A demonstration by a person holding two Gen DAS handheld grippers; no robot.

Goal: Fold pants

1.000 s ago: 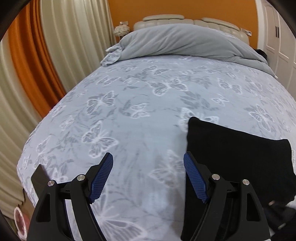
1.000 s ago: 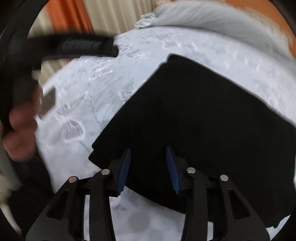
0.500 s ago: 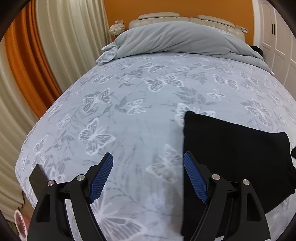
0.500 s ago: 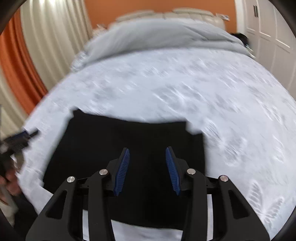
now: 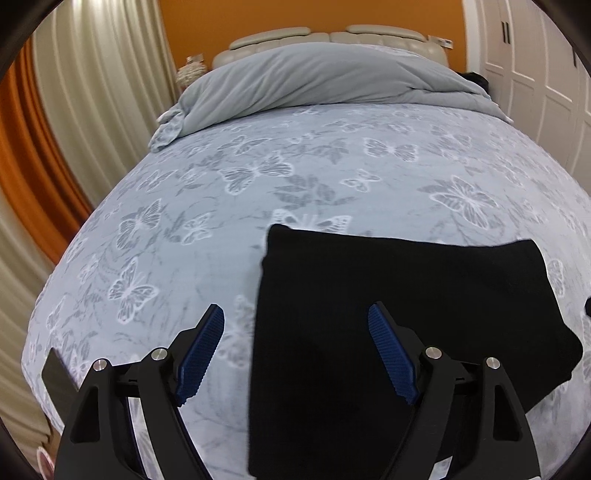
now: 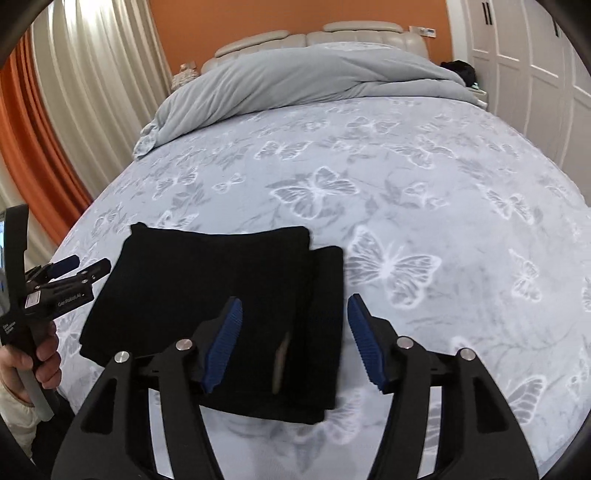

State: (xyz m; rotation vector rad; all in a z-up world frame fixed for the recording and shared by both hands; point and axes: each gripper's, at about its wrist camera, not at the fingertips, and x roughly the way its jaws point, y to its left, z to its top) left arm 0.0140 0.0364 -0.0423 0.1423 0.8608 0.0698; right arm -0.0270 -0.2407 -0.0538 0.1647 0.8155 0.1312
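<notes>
Nearest the cameras, both tools hang above the foot of the bed with nothing between their blue pads: the left gripper [image 5: 295,354] has its fingers spread wide over the left edge of the cloth, and the right gripper [image 6: 293,341] is also parted, over the cloth's right side. Just beyond them lie the black pants [image 6: 221,306], one garment, flat on the butterfly-print bedspread [image 6: 406,192] near its foot end, already gathered into a compact rectangle of stacked layers; in the right wrist view a lower layer sticks out a little past the upper one on the right. Judging from that, the folding looks essentially done, with at most a squaring-up of that offset edge left. Further off there is one grey duvet [image 5: 325,77] heaped across the head of the bed, and behind it one padded headboard [image 5: 332,35]
</notes>
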